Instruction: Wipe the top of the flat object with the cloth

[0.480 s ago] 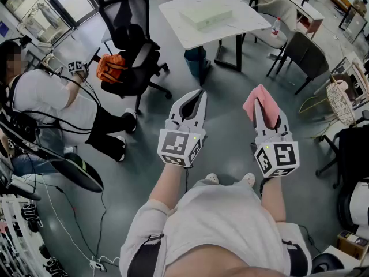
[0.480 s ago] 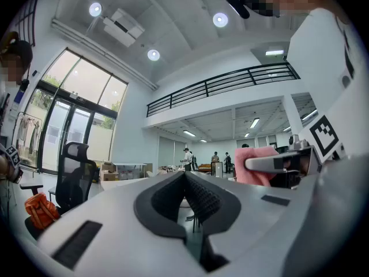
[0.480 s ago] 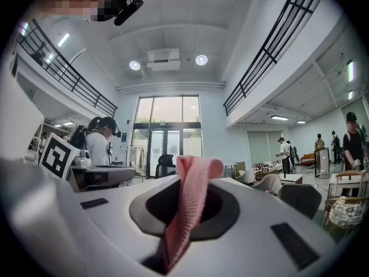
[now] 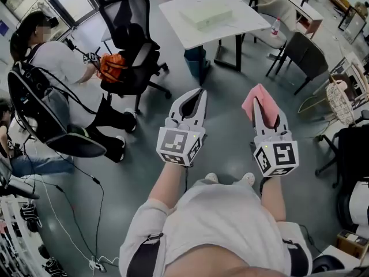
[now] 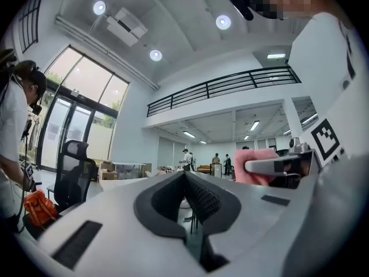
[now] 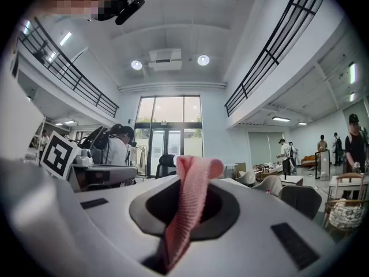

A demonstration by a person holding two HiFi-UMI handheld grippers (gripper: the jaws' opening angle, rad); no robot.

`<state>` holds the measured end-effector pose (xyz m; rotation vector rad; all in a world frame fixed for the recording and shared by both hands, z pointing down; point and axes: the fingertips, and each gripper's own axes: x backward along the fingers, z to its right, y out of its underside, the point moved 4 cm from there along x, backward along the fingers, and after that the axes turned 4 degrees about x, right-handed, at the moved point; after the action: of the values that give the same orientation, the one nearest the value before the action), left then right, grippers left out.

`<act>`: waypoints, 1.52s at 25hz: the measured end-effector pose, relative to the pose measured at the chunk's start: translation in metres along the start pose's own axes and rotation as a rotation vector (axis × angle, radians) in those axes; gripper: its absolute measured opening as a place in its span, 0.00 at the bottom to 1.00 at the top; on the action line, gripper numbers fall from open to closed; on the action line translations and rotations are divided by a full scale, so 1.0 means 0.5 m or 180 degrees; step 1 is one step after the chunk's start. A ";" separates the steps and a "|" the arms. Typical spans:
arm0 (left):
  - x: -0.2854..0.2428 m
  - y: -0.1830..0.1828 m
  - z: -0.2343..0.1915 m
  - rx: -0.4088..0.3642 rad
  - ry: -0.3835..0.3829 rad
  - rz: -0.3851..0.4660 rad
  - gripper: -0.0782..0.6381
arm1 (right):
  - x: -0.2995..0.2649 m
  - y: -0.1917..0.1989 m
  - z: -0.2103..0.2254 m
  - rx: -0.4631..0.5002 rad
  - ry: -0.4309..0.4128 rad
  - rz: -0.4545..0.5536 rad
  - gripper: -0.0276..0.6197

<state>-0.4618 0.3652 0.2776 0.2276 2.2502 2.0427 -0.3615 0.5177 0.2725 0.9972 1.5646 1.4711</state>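
A: Cloth, where?
B: Pink cloth (image 4: 262,98), right of centre in head view, held by the right gripper (image 4: 260,114). Right gripper view: jaws clamped on it, a strip of cloth runs up betw. them & folds over at the tips.

A: Flat thing?
B: Pale flat box (image 4: 206,15), top centre, lying on the white table (image 4: 245,23). Well apart from the cloth & both grippers, w/ grey floor (image 4: 230,91) betw.

A: Other side?
B: The left gripper (image 4: 196,92) is just left of centre, about level w/ the right one, tips pointing toward the table. In its own view the jaws are together at the tips w/ nothing betw. them, only the oval gap behind. The cloth shows at mid-right of that view too, beside the jaws, not touching.

A: Resting on anything?
B: No, both are held in the air above the floor, just beyond the wearer's white shoes (image 4: 212,178).

A: Surroundings, quick.
B: Black office chair (image 4: 130,36) upper left, orange bundle (image 4: 111,67) on its seat. Another person (image 4: 57,68) at the left edge, leaning toward that chair, hand at the bundle. Teal bin (image 4: 194,59) under the table's near edge. Grey chair (image 4: 305,53) upper right, wicker basket (image 4: 344,100) at the right edge.
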 end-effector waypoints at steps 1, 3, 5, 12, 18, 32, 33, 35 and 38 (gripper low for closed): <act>0.000 -0.001 0.000 -0.0003 0.0004 0.0006 0.13 | 0.000 -0.001 -0.003 0.0005 0.0001 -0.0001 0.09; 0.001 -0.004 -0.002 0.0006 0.0011 0.0022 0.13 | -0.001 -0.002 -0.006 0.0012 0.0010 0.0000 0.09; 0.001 -0.005 -0.005 0.0002 0.0016 0.0035 0.13 | -0.002 -0.002 -0.008 0.0011 0.0034 0.0005 0.09; -0.017 0.002 -0.013 0.0046 0.0021 0.0045 0.13 | -0.007 0.006 0.000 -0.0028 0.0097 0.0001 0.09; -0.082 0.008 -0.031 0.0057 -0.0007 0.0009 0.13 | -0.065 0.009 0.048 0.0012 0.0061 -0.0008 0.09; -0.335 -0.022 -0.154 -0.0033 -0.0309 0.0114 0.13 | -0.344 -0.002 0.208 0.0095 -0.0241 0.0086 0.09; -0.355 -0.025 -0.158 -0.0037 -0.0327 0.0120 0.13 | -0.361 -0.004 0.221 0.0100 -0.0267 0.0094 0.09; -0.391 -0.031 -0.166 -0.0040 -0.0359 0.0132 0.13 | -0.394 -0.009 0.247 0.0103 -0.0320 0.0110 0.09; -0.438 -0.037 -0.172 -0.0045 -0.0419 0.0159 0.13 | -0.434 -0.014 0.282 0.0105 -0.0392 0.0140 0.09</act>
<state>-0.2616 0.2414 0.2611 0.4083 2.1725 2.0030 -0.1440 0.3774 0.2607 1.1263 1.4914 1.3902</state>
